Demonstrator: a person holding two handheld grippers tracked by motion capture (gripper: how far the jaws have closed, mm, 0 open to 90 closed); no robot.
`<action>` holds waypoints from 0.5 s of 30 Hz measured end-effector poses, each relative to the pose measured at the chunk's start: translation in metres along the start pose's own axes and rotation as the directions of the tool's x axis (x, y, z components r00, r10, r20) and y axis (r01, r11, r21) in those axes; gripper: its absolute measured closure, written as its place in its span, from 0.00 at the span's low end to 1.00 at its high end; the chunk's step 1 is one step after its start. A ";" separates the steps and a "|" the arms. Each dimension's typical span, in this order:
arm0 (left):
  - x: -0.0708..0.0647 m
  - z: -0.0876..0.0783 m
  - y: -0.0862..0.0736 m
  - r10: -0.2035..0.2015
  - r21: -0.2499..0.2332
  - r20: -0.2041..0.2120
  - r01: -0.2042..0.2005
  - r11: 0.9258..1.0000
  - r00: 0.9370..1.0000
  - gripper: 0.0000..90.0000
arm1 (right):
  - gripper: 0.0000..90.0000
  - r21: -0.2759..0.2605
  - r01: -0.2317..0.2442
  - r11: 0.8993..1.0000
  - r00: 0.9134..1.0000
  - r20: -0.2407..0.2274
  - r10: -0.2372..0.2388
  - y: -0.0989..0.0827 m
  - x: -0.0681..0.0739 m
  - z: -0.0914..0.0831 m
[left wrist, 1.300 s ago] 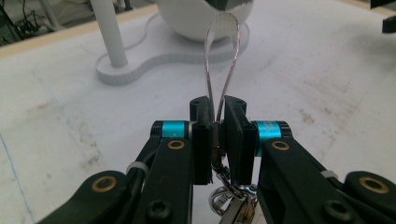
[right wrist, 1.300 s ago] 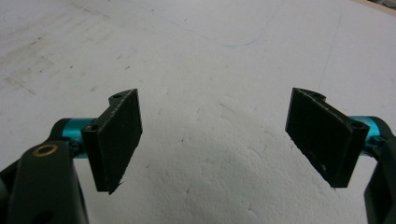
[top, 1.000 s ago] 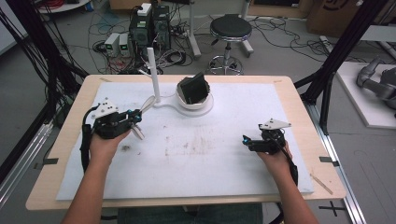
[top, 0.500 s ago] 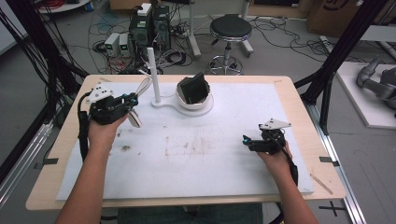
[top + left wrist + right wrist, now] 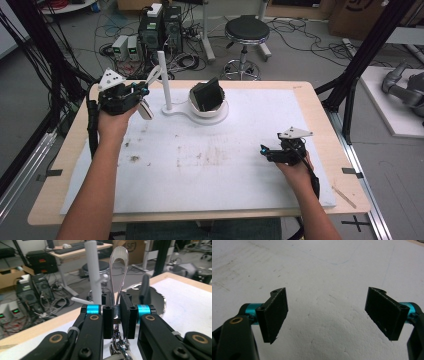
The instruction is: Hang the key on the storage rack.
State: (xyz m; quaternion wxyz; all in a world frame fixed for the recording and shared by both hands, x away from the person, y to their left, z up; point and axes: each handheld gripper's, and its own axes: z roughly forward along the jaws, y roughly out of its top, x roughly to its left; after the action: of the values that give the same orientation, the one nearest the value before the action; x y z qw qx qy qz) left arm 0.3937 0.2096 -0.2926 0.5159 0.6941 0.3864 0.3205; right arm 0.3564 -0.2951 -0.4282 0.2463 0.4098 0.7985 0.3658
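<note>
My left gripper (image 5: 142, 93) is at the far left of the table, shut on a white ribbed strap loop (image 5: 154, 76). In the left gripper view the loop (image 5: 119, 265) rises above the closed jaws, and a metal chain (image 5: 117, 346) hangs below them. The gripper (image 5: 115, 305) points at a white post stand (image 5: 93, 270) with a side peg, just beyond the loop. The post (image 5: 162, 80) stands right of the loop, apart from it. My right gripper (image 5: 263, 150) rests low at the right, open and holding nothing (image 5: 327, 312).
The stand's base joins a white bowl (image 5: 220, 111) holding a black object (image 5: 207, 95). A white foam board (image 5: 210, 165) covers most of the wooden table (image 5: 330, 130). Computers, cables and a stool lie on the floor beyond the far edge.
My left gripper has moved away from me and to the far left, carrying the strap loop up beside the white post. The right gripper has stayed put.
</note>
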 end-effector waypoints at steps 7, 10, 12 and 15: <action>0.005 0.010 0.003 0.013 0.033 -0.040 -0.012 0.999 0.999 0.90 | 0.21 0.003 -0.008 1.000 1.000 -0.003 0.008 0.000 0.000 -0.001; 0.005 0.014 0.002 0.015 0.040 -0.042 -0.013 0.999 0.999 0.90 | 0.21 0.002 -0.006 1.000 1.000 -0.002 0.006 -0.001 -0.001 -0.001; 0.005 0.015 0.001 0.021 0.049 -0.046 -0.018 0.999 0.999 0.90 | 0.21 0.002 -0.006 1.000 1.000 0.001 0.006 -0.001 -0.002 0.000; 0.007 0.017 0.000 0.020 0.059 -0.051 -0.017 0.998 0.998 0.90 | 0.21 0.004 -0.007 1.000 1.000 0.001 0.007 -0.002 -0.001 0.000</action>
State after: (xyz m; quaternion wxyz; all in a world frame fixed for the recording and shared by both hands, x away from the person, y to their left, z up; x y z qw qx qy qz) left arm 0.4117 0.2081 -0.2967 0.4823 0.7038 0.4025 0.3317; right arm 0.3561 -0.2971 -0.4290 0.2445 0.4131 0.7978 0.3647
